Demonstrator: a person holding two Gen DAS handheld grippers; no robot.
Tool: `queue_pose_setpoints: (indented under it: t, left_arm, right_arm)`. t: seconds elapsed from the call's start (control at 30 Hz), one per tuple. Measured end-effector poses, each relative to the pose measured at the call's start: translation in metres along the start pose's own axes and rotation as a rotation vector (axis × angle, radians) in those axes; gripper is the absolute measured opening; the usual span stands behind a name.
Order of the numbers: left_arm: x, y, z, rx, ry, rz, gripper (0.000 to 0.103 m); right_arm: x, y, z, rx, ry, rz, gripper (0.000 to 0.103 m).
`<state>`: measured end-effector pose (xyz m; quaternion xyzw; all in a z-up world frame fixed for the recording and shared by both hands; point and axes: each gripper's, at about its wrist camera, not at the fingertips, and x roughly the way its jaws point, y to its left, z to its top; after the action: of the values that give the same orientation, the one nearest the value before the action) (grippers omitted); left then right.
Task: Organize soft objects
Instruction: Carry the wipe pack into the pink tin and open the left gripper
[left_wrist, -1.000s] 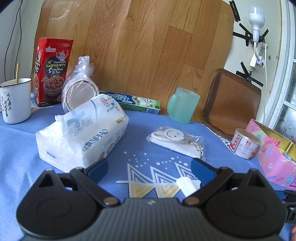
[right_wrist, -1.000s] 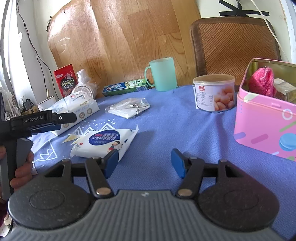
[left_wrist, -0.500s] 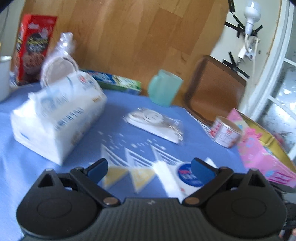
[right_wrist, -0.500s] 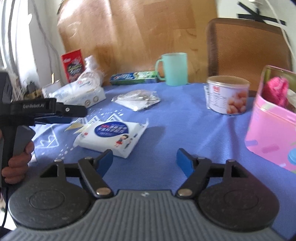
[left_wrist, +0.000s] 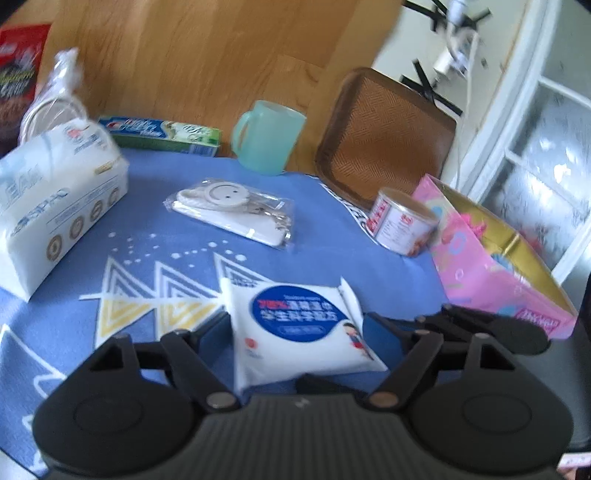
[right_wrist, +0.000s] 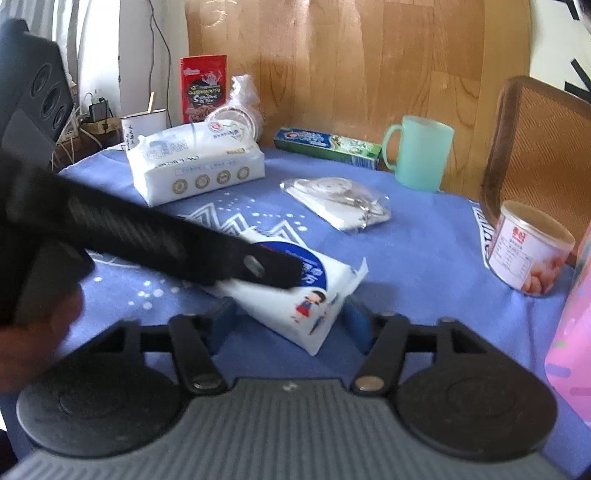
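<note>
While both pairs of jaws are closing from opposite sides, the small white wipes packet (left_wrist: 299, 325) lies flat on the blue tablecloth (left_wrist: 177, 236), between the fingers of the left gripper (left_wrist: 295, 332) and the right gripper (right_wrist: 288, 321); whether any pad yet presses on it cannot be told from these views. In the right wrist view the left gripper reaches across the packet's top. The packet's long axis runs diagonally on the cloth, its crimped end pointing toward the pink tin (left_wrist: 491, 273), which stands near it at the table's edge. Beyond the packet lie a bagged smiley-face keyring (left_wrist: 232, 210) and, farther off, the large tissue pack (right_wrist: 199, 166). A food can (left_wrist: 402, 225) stands just beside the tin; a green mug (left_wrist: 269, 136) and a toothpaste box (left_wrist: 162, 134) sit farthest from the packet. By judgement, the task is at an early stage: something pink already shows inside the tin, blurred, while the packet and the tissue pack remain outside.
</note>
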<state>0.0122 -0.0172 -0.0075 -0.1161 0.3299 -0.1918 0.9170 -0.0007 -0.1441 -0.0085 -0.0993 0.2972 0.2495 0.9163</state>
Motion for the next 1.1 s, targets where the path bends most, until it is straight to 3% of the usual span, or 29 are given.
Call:
queue_pose_setpoints:
  t: [0.2,0.47,0.73,0.97,1.1]
  left_arm:
    - [-0.013,-0.009,0.015,-0.047,-0.048,-0.079,0.079]
    - [-0.015,-0.06,0.05,0.052,-0.109,-0.137,0.079]
    - [0.014,-0.153,0.08,0.198,-0.096,-0.265,0.079]
    - [0.059,-0.237,0.084,0.29,-0.058,-0.349,0.08]
    - [0.089,-0.267,0.072,0.345,-0.008,-0.313,0.082]
  right_arm:
    - [-0.02,-0.006,-0.001,0.051,-0.088,-0.056,0.061]
    - [-0.056,-0.028,0.009,0.079,-0.209,-0.184,0.061]
    - [-0.11,-0.089,0.011,0.167,-0.317,-0.374,0.061]
    - [-0.142,-0.146,-0.016,0.232,-0.312,-0.572,0.057]
    - [-0.138,-0.184,-0.032,0.295,-0.208,-0.678,0.056]
